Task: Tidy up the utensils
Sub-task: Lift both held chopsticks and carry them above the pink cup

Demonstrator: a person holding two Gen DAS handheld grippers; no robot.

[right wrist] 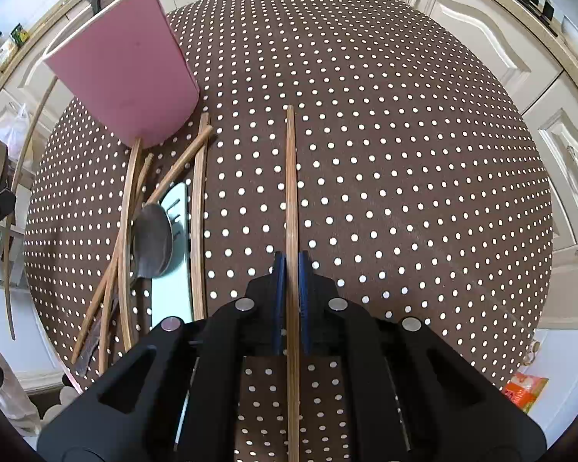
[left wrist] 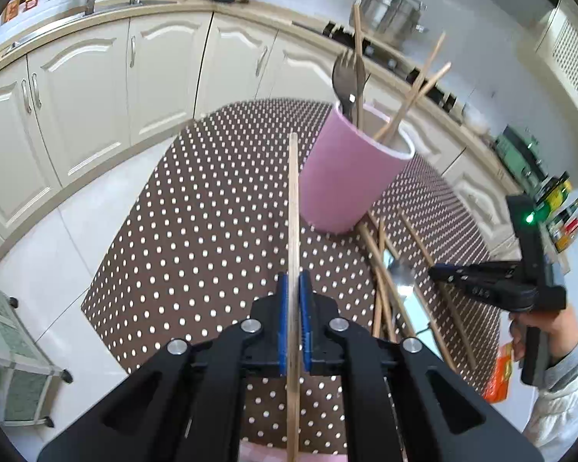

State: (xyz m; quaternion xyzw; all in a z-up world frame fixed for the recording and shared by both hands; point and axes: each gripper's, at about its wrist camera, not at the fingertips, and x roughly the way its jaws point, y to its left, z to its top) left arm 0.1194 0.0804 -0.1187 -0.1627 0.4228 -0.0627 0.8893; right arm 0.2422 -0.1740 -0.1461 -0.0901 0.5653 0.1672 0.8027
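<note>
The dotted table carries one pink cup, standing upright, with one fork and three chopsticks sticking up from it; beside its base lies a loose pile of chopsticks and one spoon; the left gripper clamps one chopstick pointing straight ahead past the cup; the right gripper pinches another chopstick the same way, over bare cloth.

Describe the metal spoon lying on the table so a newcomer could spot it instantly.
Find the pink cup on the dotted tablecloth. Beside its base, chopsticks lie scattered. Among them, the spoon rests on a pale tray: the only metal piece there.
</note>
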